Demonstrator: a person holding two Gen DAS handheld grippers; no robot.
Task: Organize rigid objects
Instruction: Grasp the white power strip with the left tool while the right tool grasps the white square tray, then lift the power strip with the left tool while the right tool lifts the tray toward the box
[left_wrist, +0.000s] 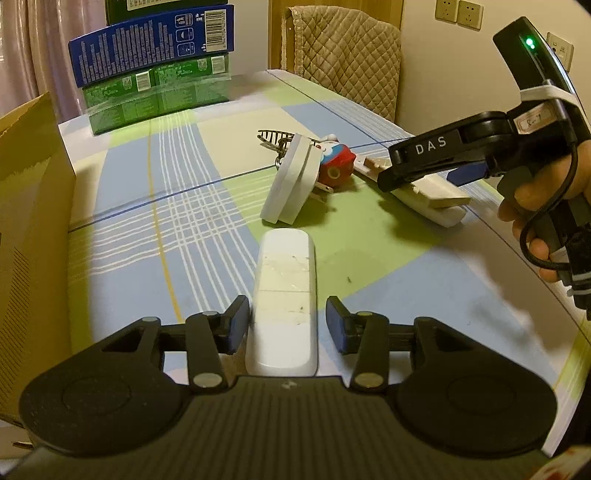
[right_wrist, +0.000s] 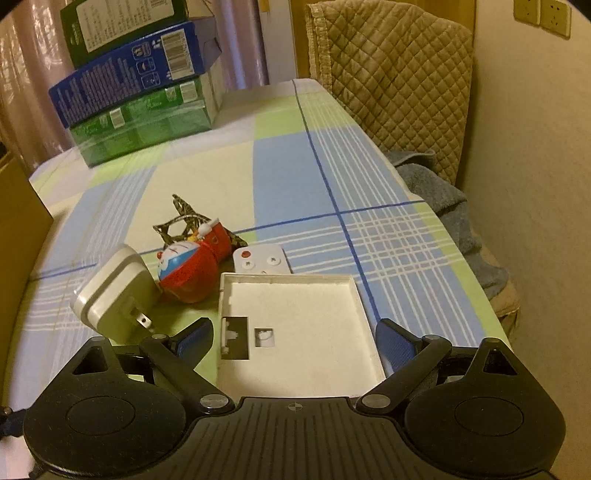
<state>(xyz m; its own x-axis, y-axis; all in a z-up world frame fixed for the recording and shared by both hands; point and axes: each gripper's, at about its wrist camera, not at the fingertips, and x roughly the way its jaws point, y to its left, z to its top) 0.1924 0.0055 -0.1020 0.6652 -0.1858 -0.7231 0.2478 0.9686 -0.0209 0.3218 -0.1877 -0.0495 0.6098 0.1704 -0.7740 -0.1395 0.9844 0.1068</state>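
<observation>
In the left wrist view a white oblong remote (left_wrist: 284, 288) lies on the checked tablecloth between the fingers of my left gripper (left_wrist: 288, 326). A gap shows at the right pad, so the gripper is open. My right gripper (right_wrist: 295, 341) stands open around a shallow white square tray (right_wrist: 295, 314), its pads just beside the rims. From the left wrist view the right gripper (left_wrist: 388, 170) sits over that tray (left_wrist: 432, 195). Beyond lie a white plug adapter (right_wrist: 114, 295), a red and blue toy figure (right_wrist: 192, 269), a wire star (right_wrist: 184, 218) and a small button remote (right_wrist: 258, 260).
Stacked green and blue boxes (left_wrist: 151, 74) stand at the table's far left end. A cardboard box (left_wrist: 29, 221) rises along the left side. A chair with a quilted cover (right_wrist: 399, 74) and a grey towel (right_wrist: 443, 192) sit past the right table edge.
</observation>
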